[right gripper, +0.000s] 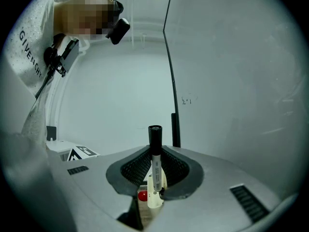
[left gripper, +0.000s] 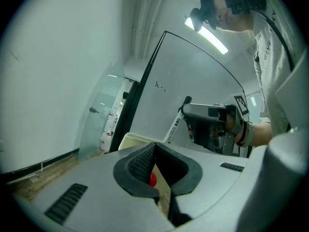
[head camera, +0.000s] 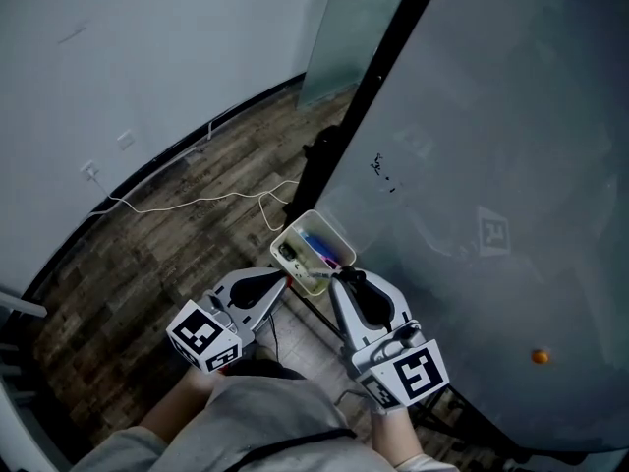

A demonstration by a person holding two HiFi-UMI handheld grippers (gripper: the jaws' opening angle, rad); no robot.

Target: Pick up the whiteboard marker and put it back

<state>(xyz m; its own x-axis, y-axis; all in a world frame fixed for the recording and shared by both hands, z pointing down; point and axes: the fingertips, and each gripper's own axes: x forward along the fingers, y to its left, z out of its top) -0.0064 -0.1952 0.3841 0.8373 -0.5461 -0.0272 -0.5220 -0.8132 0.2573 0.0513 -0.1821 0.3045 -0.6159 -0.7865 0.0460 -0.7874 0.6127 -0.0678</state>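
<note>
A whiteboard marker (right gripper: 155, 158) with a white barrel and a black cap stands upright between the pads of my right gripper (right gripper: 154, 167), which is shut on it. The left gripper view shows the same marker (left gripper: 175, 125) sticking up out of the right gripper (left gripper: 208, 124). In the head view the right gripper (head camera: 345, 276) hovers just over the near corner of a white marker tray (head camera: 290, 229) fixed to the whiteboard (head camera: 472, 165). My left gripper (head camera: 281, 283) is beside the tray's left edge, its pads closed together with nothing between them.
Blue and purple markers (head camera: 319, 248) lie in the tray, and a red cap (right gripper: 142, 195) shows below the jaws. A white cable (head camera: 197, 203) trails over the wooden floor. A small orange magnet (head camera: 540, 356) sits on the board. A glass panel (head camera: 344, 28) stands beyond.
</note>
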